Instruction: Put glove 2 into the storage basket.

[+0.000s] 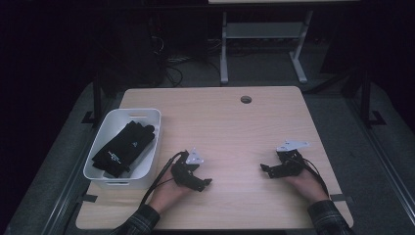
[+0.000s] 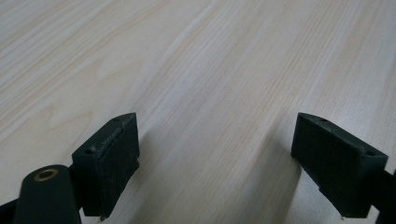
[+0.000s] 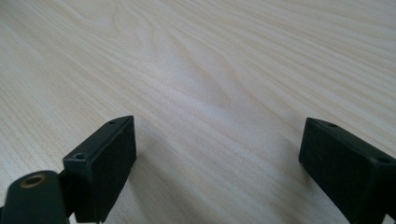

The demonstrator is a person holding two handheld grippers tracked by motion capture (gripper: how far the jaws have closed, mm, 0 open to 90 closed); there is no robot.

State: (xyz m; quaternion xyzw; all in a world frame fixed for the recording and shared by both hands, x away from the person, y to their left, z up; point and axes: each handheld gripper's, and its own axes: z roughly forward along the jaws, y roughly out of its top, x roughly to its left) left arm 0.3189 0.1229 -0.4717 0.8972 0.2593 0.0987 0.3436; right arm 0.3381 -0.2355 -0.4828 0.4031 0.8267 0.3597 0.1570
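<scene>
Black gloves point(image 1: 125, 147) lie in a white bin point(image 1: 152, 147) at the table's left side. My left gripper point(image 1: 204, 184) rests low on the wooden table point(image 1: 235, 127) just right of the bin, jaws pointing right. In the left gripper view, the left gripper point(image 2: 215, 163) is open, with bare wood between its pads. My right gripper point(image 1: 264, 169) sits on the table near the right edge, jaws pointing left. In the right gripper view, the right gripper point(image 3: 217, 168) stands open too, over bare wood.
A round cable hole point(image 1: 245, 99) sits near the table's far edge. Beyond the table stands a desk frame point(image 1: 264, 44) on a dark floor. Cables trail from both grippers toward the front edge.
</scene>
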